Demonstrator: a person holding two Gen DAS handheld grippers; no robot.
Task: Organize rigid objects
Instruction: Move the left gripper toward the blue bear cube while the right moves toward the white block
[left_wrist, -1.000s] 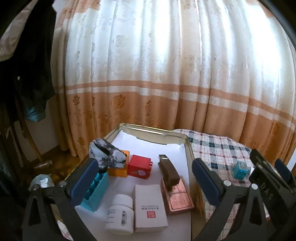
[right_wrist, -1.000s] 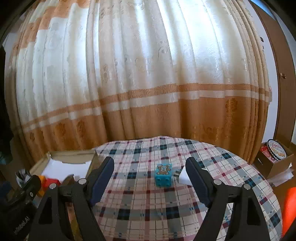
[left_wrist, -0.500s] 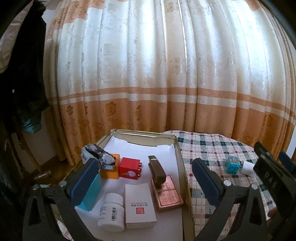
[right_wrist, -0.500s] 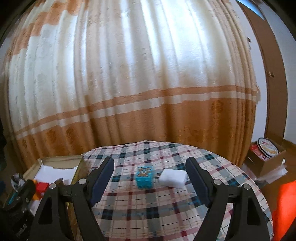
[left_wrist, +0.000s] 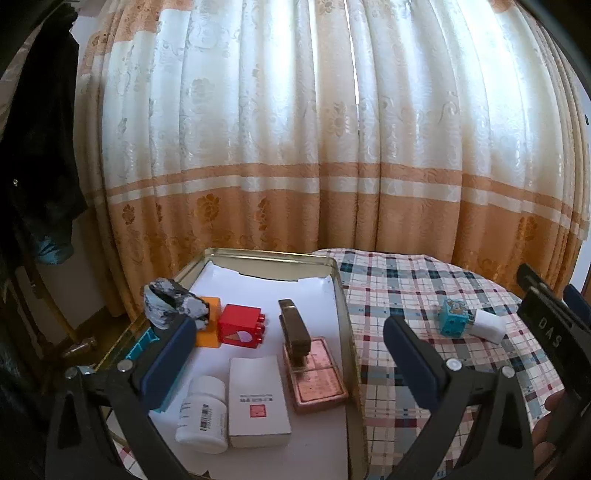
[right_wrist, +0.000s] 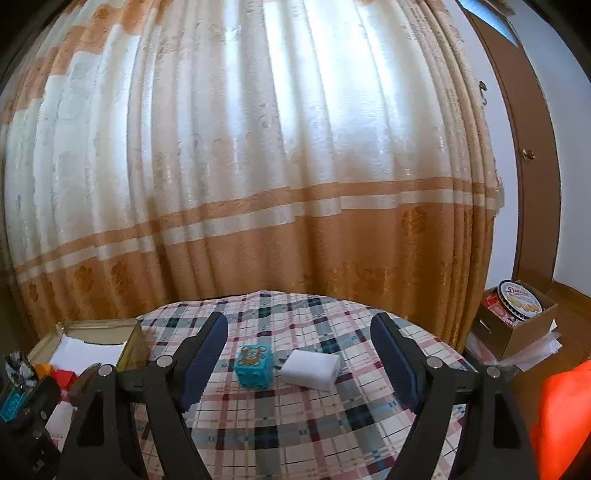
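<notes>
A gold metal tray (left_wrist: 341, 295) at the table's left holds a grey rock (left_wrist: 171, 301), an orange block (left_wrist: 210, 326), a red block (left_wrist: 240, 325), a brown stapler (left_wrist: 293, 328), a copper tin (left_wrist: 317, 373), a white box (left_wrist: 256, 397), a white bottle (left_wrist: 203, 415) and a blue rack (left_wrist: 142, 343). A blue cube (right_wrist: 255, 365) and a white eraser block (right_wrist: 312, 369) lie on the plaid tablecloth (right_wrist: 295, 435). My left gripper (left_wrist: 288, 365) is open above the tray's near end. My right gripper (right_wrist: 301, 363) is open, just short of the cube and eraser.
Orange and white curtains (right_wrist: 258, 184) hang close behind the round table. A cardboard box with a cookie tin (right_wrist: 519, 301) sits on the floor at right. Dark clothing (left_wrist: 33, 166) hangs at far left. An orange object (right_wrist: 565, 413) is at the lower right.
Both grippers have pulled back and risen slightly. The right view shifted so both the cube and the eraser now sit between its fingers. Both grippers stay open.
</notes>
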